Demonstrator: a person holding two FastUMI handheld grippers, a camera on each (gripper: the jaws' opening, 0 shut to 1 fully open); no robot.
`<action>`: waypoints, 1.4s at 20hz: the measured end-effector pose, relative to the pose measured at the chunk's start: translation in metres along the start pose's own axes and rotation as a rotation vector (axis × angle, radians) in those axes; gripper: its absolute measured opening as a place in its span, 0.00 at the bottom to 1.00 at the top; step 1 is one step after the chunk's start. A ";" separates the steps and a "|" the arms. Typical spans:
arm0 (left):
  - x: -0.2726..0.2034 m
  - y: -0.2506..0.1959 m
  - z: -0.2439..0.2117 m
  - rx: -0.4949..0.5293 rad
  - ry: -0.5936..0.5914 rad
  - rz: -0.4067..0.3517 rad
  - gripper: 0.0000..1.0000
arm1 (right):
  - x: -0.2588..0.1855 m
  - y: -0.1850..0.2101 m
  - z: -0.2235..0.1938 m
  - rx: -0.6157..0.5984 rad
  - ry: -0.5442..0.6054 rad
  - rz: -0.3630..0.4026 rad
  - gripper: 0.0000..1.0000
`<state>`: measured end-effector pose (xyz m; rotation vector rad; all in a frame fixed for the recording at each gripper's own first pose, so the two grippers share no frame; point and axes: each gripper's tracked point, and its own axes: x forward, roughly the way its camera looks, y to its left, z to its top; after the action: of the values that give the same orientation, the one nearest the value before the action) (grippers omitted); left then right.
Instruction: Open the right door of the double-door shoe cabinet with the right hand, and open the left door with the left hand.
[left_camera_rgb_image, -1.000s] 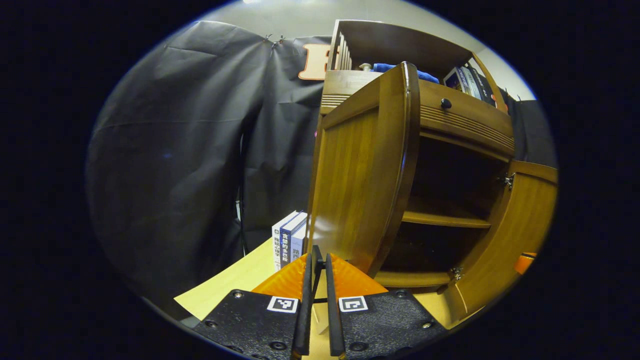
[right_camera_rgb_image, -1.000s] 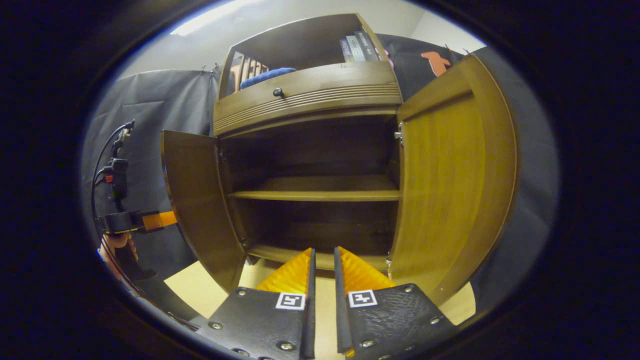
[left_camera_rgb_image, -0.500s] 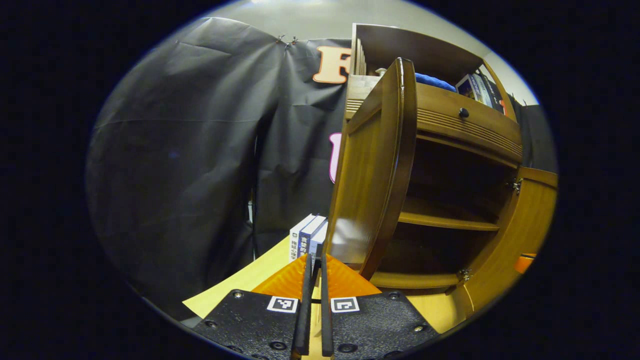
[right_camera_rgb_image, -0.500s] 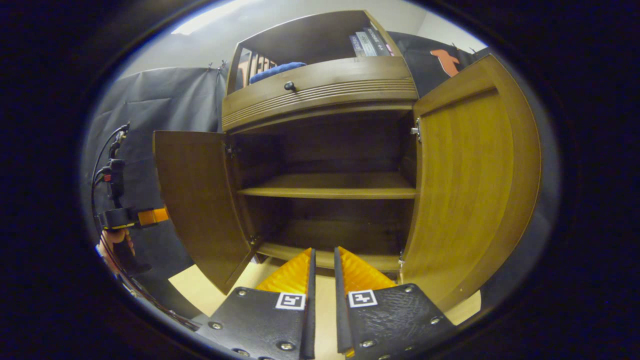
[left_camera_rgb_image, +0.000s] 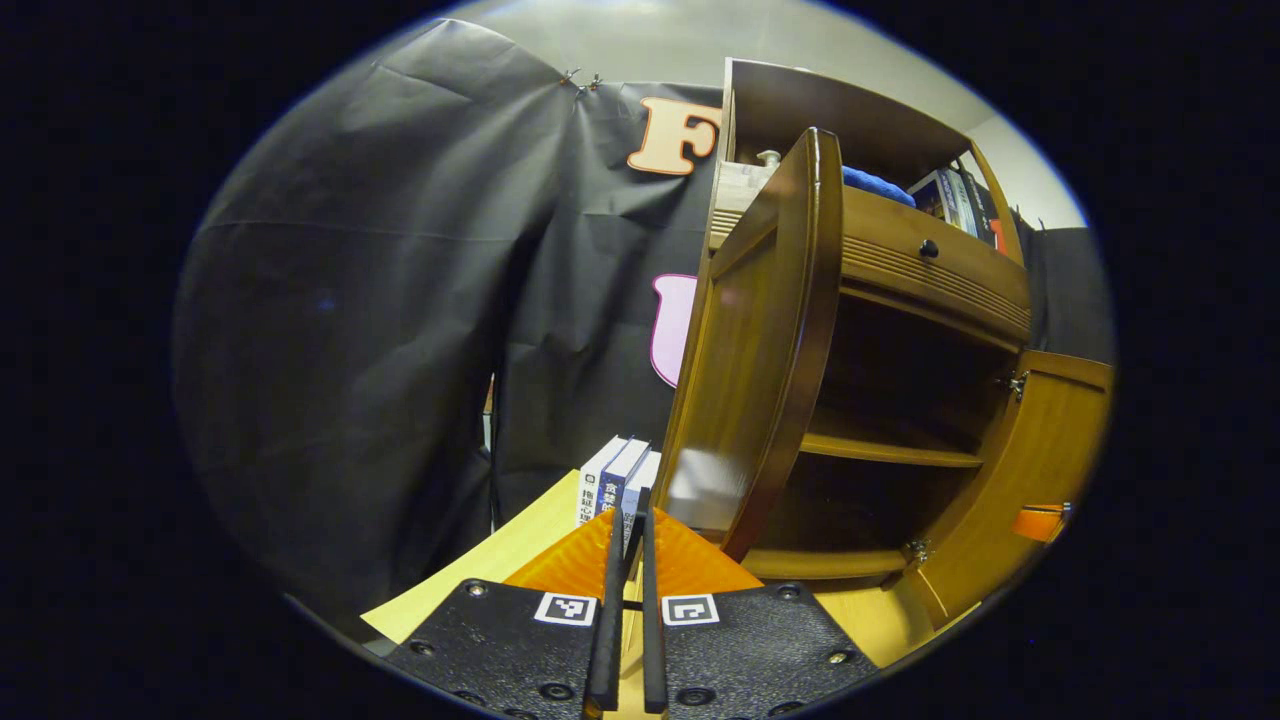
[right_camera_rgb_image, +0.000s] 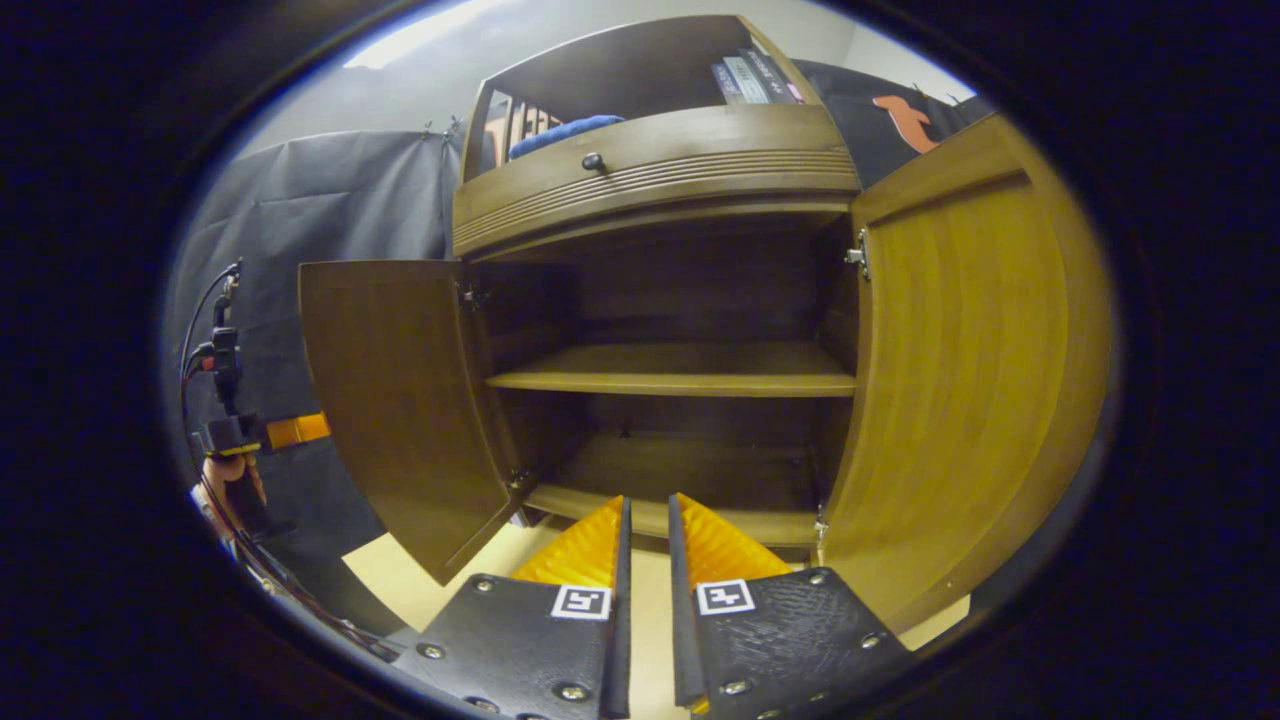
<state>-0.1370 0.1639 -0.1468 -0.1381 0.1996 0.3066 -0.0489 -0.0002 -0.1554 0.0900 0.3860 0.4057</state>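
Left door (left_camera_rgb_image: 760, 350) edge-on, hides cabinet's left interior.

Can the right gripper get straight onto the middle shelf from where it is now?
Probably yes: both doors stand swung wide, and the right gripper faces the open cabinet front, with nothing visible between it and the middle shelf.

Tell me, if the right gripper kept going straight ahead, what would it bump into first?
Probably nothing soon. The right gripper points between the two open doors at the cabinet's bottom shelf. It would likely meet that shelf's front edge or slide in above it; depth is hard to judge.
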 end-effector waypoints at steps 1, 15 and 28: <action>0.001 0.012 0.000 -0.006 0.004 -0.008 0.10 | 0.001 0.002 0.000 0.000 0.002 0.006 0.17; -0.027 0.050 0.036 -0.062 -0.055 0.110 0.10 | 0.001 0.000 0.003 -0.008 0.003 0.002 0.17; -0.047 -0.052 0.201 0.112 -0.309 0.039 0.10 | -0.020 -0.013 0.086 -0.055 -0.150 -0.069 0.17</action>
<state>-0.1299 0.1339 0.0637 0.0248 -0.0865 0.3503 -0.0278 -0.0208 -0.0709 0.0525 0.2293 0.3391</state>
